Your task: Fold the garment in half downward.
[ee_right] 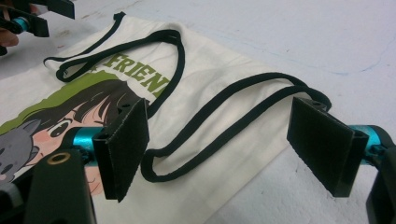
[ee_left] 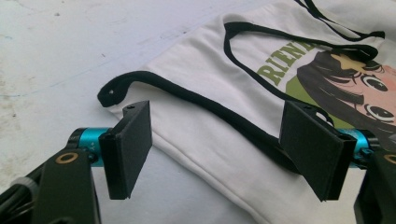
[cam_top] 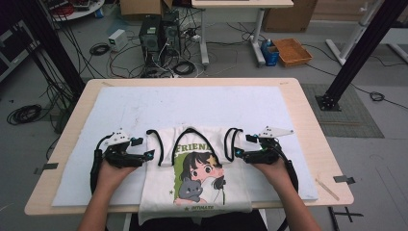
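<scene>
Item: white sleeveless top [cam_top: 192,168] with black trim and a cartoon print, lying flat on the white mat [cam_top: 144,106], its hem hanging over the near table edge. My left gripper [cam_top: 146,155] sits at its left armhole, jaws spread wide and empty; the black armhole trim [ee_left: 196,100] runs between them just ahead. My right gripper [cam_top: 239,153] sits at the right armhole, jaws likewise wide apart, with the looped trim [ee_right: 224,121] lying between them on the cloth.

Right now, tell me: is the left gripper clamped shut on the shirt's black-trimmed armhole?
No. In the left gripper view the left gripper stands wide open, its jaws apart over the tank top, gripping nothing.
</scene>
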`<action>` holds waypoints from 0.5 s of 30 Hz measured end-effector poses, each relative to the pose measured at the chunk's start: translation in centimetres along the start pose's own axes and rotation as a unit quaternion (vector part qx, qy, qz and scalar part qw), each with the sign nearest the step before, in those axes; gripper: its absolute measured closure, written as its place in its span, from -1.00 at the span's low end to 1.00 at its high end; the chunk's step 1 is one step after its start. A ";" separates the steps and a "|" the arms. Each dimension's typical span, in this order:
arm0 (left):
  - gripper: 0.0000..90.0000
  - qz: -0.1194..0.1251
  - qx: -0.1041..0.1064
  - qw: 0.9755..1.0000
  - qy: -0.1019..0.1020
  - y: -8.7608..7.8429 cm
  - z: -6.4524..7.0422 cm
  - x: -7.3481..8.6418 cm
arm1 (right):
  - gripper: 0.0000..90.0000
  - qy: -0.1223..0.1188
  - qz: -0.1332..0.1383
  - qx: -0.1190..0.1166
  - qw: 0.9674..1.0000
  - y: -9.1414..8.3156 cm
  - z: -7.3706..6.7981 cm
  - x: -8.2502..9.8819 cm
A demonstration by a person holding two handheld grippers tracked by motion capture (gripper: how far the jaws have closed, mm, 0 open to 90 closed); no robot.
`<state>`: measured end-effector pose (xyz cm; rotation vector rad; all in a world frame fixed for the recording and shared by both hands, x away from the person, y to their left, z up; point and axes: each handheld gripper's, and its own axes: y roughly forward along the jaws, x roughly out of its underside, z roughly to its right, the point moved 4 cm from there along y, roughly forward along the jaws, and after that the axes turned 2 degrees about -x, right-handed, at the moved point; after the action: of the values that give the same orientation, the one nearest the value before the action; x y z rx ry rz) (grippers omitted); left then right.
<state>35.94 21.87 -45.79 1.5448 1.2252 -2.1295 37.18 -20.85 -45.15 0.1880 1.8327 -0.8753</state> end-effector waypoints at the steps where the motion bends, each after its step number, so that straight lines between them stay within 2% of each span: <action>1: -0.43 0.000 -0.001 1.000 -0.001 0.0 -0.1 0.0 | -0.53 0.000 -0.001 0.001 1.000 0.0 0.1 0.0; 10: -0.43 -0.007 -0.015 1.000 -0.011 0.8 -0.8 -0.5 | -0.53 0.013 0.003 0.030 0.999 -0.6 1.5 -0.5; 15: -0.43 0.014 -0.024 0.999 -0.018 1.0 -1.4 -0.8 | -0.53 0.014 0.001 0.036 0.999 -0.6 2.0 -0.7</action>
<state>37.79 22.06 -45.66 1.4881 1.2250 -2.0866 38.63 -22.40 -44.66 0.2497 1.8280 -0.9423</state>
